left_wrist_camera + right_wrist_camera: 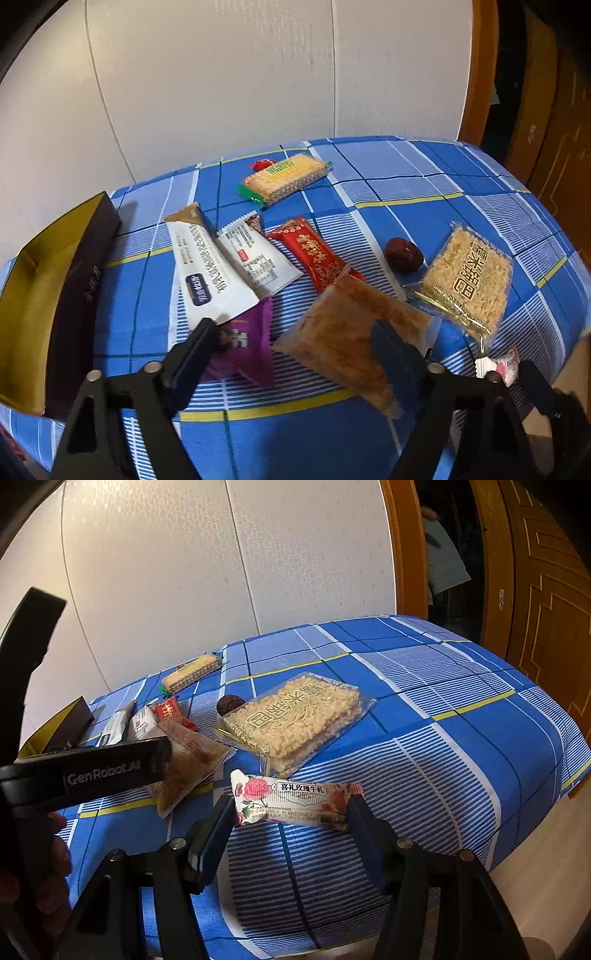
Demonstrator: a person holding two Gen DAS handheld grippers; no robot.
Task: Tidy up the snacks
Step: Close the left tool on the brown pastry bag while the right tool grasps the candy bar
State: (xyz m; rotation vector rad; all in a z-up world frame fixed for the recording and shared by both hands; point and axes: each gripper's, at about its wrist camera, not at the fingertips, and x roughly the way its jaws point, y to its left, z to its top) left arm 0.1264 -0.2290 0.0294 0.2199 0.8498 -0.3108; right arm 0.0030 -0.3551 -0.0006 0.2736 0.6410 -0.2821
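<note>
Date beside rice cake, box left

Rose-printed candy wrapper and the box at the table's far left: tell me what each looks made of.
The rose-printed candy wrapper looks like thin glossy plastic film: crimped zigzag ends, wrinkles. The box looks like stiff cardboard: flat panels with sharp folds, dark matte outside, gold lining inside, possibly foil-coated.

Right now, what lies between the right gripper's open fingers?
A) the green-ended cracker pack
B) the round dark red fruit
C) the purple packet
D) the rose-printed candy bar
D: in the right wrist view the right gripper is open, its fingers flanking the two ends of the rose-printed candy bar, which lies flat on the blue checked cloth.
</note>
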